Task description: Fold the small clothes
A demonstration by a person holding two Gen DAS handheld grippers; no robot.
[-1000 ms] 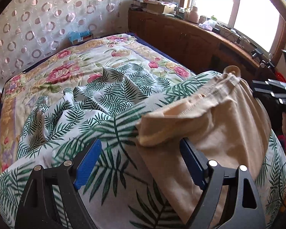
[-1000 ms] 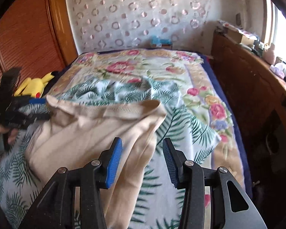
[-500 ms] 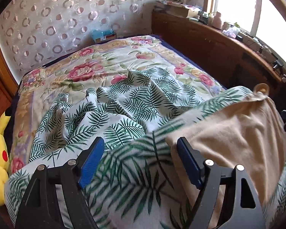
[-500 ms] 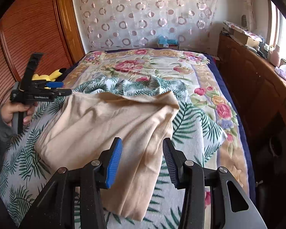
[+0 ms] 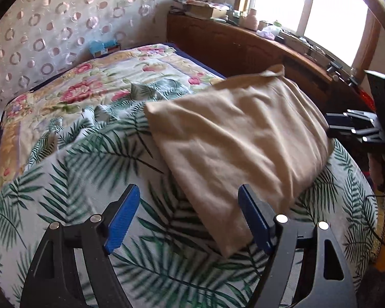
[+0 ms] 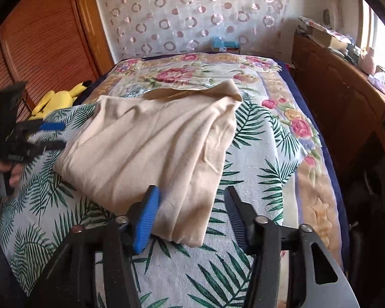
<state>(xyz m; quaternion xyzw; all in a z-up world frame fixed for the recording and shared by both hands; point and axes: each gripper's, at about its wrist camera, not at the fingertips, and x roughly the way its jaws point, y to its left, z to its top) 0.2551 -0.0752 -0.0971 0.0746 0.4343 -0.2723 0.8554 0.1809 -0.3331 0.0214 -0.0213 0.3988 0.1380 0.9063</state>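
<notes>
A beige garment (image 5: 238, 138) lies folded on the palm-leaf bedspread (image 5: 95, 169); it also shows in the right wrist view (image 6: 151, 148). My left gripper (image 5: 190, 218) is open and empty, hovering just short of the garment's near corner. My right gripper (image 6: 192, 215) is open, with the garment's near end lying between its jaws, not pinched. Each gripper shows in the other's view: the right one at the garment's far right edge (image 5: 354, 128), the left one at its left side (image 6: 38, 136).
A wooden sideboard (image 6: 341, 97) with clutter runs along the bed's right side under a window. A yellow plush toy (image 6: 56, 100) lies by the wooden wardrobe (image 6: 38, 41) on the left. A blue box (image 6: 224, 43) sits at the bed's head.
Both grippers let the beige garment down and pulled back toward the bed's near edge. The garment now lies flat and folded, no longer lifted.
</notes>
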